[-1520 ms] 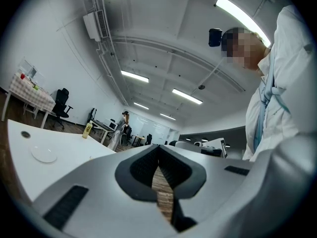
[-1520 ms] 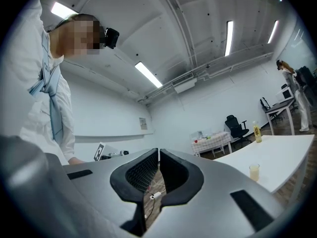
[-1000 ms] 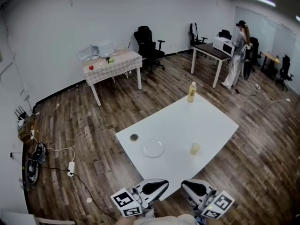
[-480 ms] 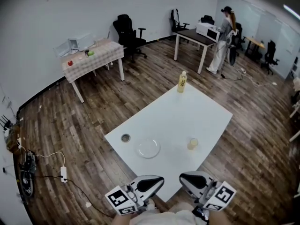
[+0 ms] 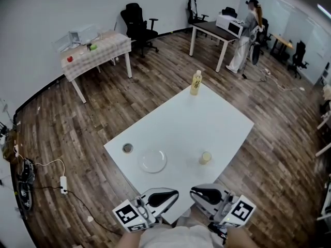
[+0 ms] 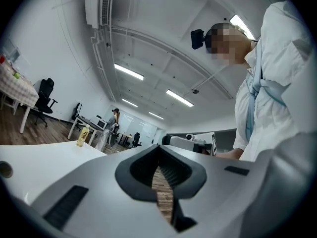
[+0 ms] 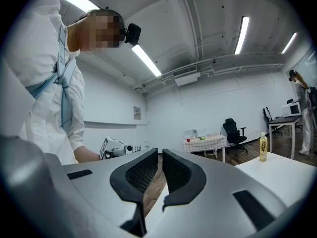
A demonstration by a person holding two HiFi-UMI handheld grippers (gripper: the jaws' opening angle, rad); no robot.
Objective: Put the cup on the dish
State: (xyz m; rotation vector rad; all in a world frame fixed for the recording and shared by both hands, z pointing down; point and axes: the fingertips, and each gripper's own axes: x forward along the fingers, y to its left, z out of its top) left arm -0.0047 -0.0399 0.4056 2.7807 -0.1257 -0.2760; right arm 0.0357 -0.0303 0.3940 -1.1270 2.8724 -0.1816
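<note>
Down at the near edge of the white table [image 5: 207, 123], both tongs are hanging short of the work. The left gripper [image 5: 161, 197] is clenched on nothing, and the right gripper [image 5: 207, 194] is pinched shut and empty too, so both are needing to open before any pickup.

The cup [image 5: 205, 157] is standing upright on the tabletop, off to the right of the dish [image 5: 153, 160] and well apart from it, with bare white surface lying between them. It is looking small and pale, and I'm judging it light and thin-walled, easy to tip or squash. A gentle pinch across the wall, low enough to steady it, is looking like the safest hold, and the right tongs are sitting nearer.

The cup is standing not far from the table's right edge, so a careless nudge is risking a fall. A small dark round thing [image 5: 127, 148] is lying just beyond the dish on its left, and a bottle [image 5: 196, 82] is standing at the far corner, well clear. The path across is looking open.
</note>
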